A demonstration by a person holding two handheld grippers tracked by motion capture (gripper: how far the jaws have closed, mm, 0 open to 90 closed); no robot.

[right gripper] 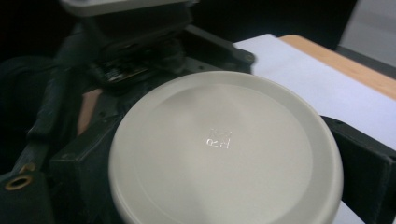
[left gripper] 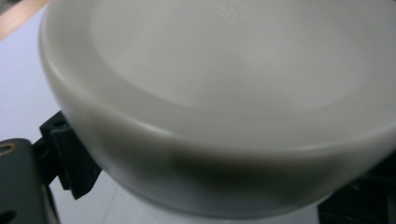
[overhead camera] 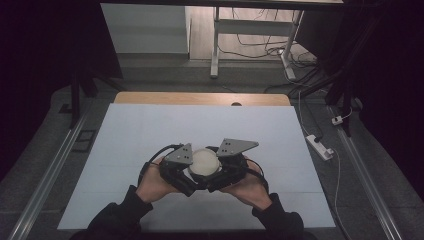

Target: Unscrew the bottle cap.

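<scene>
A round cream-white lid (overhead camera: 204,161) is held just above the white table cover, near the front middle. My left gripper (overhead camera: 191,175) meets it from the left and my right gripper (overhead camera: 218,173) from the right. In the right gripper view the lid (right gripper: 224,149) sits between the two black jaws, which press its rim on both sides, and a small embossed mark shows at its centre. In the left gripper view the lid (left gripper: 224,107) is very close and blurred; one black jaw touches its rim at lower left, the other is a dark shape at lower right.
The white cover (overhead camera: 150,130) spreads over a wooden table (overhead camera: 200,98) whose far edge shows. A power strip (overhead camera: 320,146) and cables lie on the floor to the right. A metal table frame (overhead camera: 216,45) stands beyond.
</scene>
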